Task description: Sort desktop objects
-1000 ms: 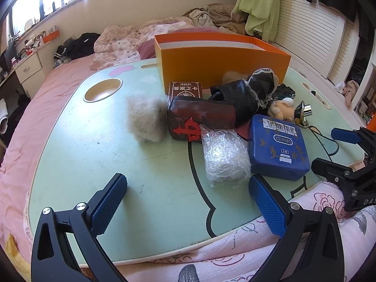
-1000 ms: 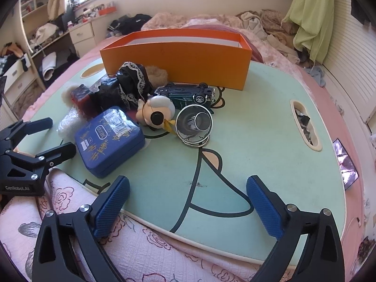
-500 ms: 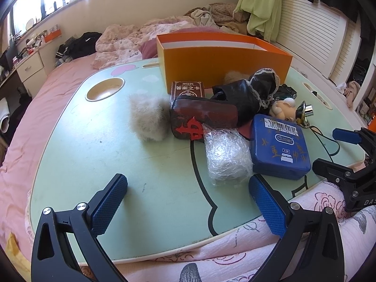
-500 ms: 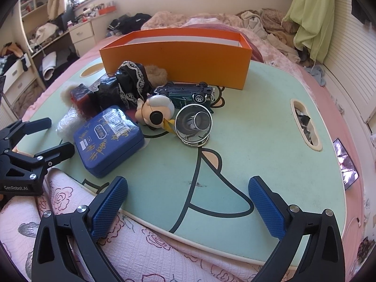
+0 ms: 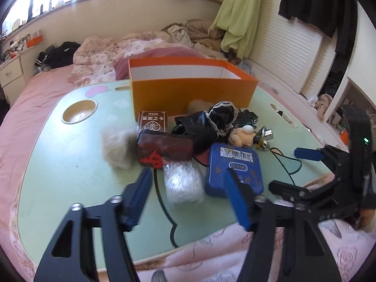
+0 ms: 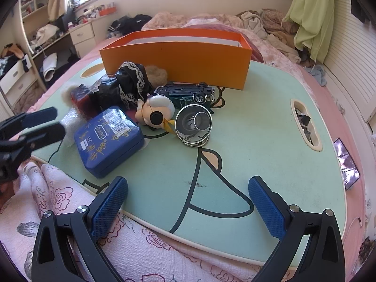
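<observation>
A pile lies on the green lap table [image 6: 253, 127] before an open orange box [image 5: 192, 91] [image 6: 176, 54]: fur ball [image 5: 117, 148], dark red pouch [image 5: 164, 143], brown card box [image 5: 152, 121], black lace cloth [image 5: 206, 122], bubble-wrap bundle [image 5: 183, 183], blue tin [image 5: 235, 164] [image 6: 108, 138], doll [image 6: 155, 111], toy car [image 6: 188, 94], shiny metal cup [image 6: 193, 124]. My left gripper [image 5: 188, 178] [image 6: 44, 123] hovers at the table's near edge, jaws closing. The bundle shows between its fingers, untouched. My right gripper [image 6: 188, 199] [image 5: 297, 170] stands open and empty.
The table rests on a pink bed with a floral quilt [image 6: 141, 253] at its near edge. It has a round cup hole [image 5: 79, 114] at the far left and a slot [image 6: 305, 124] on the right. A phone [image 6: 346, 162] lies on the bed, right.
My left gripper's jaws have narrowed a good deal and it has tipped and edged toward the bubble-wrap bundle. The right gripper and the objects have stayed put.
</observation>
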The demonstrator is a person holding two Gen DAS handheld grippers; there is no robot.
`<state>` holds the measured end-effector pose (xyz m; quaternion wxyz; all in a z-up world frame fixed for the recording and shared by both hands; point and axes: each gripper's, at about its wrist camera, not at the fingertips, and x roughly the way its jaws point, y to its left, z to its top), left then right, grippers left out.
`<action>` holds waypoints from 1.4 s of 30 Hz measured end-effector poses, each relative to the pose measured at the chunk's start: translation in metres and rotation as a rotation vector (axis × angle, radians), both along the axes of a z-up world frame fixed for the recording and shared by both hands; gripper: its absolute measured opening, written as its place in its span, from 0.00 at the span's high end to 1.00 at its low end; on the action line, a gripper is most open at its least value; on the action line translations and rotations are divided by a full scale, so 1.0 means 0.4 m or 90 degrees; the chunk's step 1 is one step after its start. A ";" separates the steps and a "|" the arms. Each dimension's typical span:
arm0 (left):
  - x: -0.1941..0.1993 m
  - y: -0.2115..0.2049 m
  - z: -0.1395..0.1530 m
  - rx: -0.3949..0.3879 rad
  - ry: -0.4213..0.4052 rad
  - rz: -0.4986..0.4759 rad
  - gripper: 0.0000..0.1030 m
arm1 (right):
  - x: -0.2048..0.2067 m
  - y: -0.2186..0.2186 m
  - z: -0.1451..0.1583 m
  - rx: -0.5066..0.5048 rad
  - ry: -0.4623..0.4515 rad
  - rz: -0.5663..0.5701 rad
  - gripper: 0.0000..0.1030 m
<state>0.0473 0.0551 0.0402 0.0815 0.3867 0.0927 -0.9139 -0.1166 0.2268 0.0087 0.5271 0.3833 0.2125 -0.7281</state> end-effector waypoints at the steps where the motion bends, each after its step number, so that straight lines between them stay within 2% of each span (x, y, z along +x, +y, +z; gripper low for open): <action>1: -0.019 0.003 -0.013 -0.006 -0.018 0.002 0.60 | -0.001 0.001 0.000 -0.002 -0.001 -0.002 0.00; 4: -0.015 0.005 -0.021 0.009 0.001 -0.005 0.67 | -0.014 0.013 0.005 -0.027 -0.024 -0.011 0.01; 6: 0.009 -0.005 -0.024 0.023 0.018 0.009 0.68 | -0.029 0.030 0.014 -0.059 -0.048 -0.029 0.09; 8: 0.030 -0.025 -0.027 0.047 0.037 0.020 0.68 | -0.042 0.041 0.021 -0.086 -0.066 -0.061 0.24; 10: 0.046 -0.049 -0.032 0.073 0.050 0.031 0.68 | -0.048 0.036 0.037 -0.105 -0.070 -0.068 0.25; 13: 0.046 -0.064 -0.046 0.097 0.043 0.031 0.68 | -0.052 0.020 0.075 -0.137 -0.060 -0.074 0.25; 18: 0.023 -0.043 -0.056 0.067 0.012 0.029 0.66 | -0.087 -0.026 0.099 -0.161 -0.080 -0.087 0.28; 22: 0.019 -0.030 -0.054 0.037 0.003 0.026 0.67 | -0.115 -0.070 0.052 -0.121 -0.128 -0.084 0.52; 25: 0.019 -0.031 -0.055 0.039 0.004 0.025 0.67 | -0.120 -0.083 0.023 -0.108 -0.151 -0.074 0.56; 26: 0.020 -0.032 -0.055 0.042 0.006 0.025 0.67 | -0.122 -0.079 0.022 -0.110 -0.158 -0.070 0.65; 29: 0.026 -0.040 -0.054 0.050 0.011 0.026 0.68 | -0.125 -0.051 0.023 -0.141 -0.174 -0.078 0.65; 31: 0.038 -0.045 -0.047 0.055 0.027 0.035 0.68 | -0.114 -0.008 0.040 -0.192 -0.174 -0.079 0.65; 34: 0.063 -0.046 -0.015 0.050 0.067 0.044 0.68 | -0.102 0.045 0.079 -0.258 -0.152 -0.087 0.65; 36: 0.065 -0.041 0.007 0.034 0.076 0.048 0.68 | -0.099 0.058 0.101 -0.282 -0.134 -0.092 0.65; 39: 0.042 -0.035 0.056 0.029 0.093 0.031 0.68 | -0.109 0.032 0.137 -0.287 -0.134 -0.082 0.65; 42: -0.033 -0.028 0.141 -0.010 0.110 0.015 0.68 | -0.143 -0.035 0.184 -0.288 -0.131 -0.088 0.65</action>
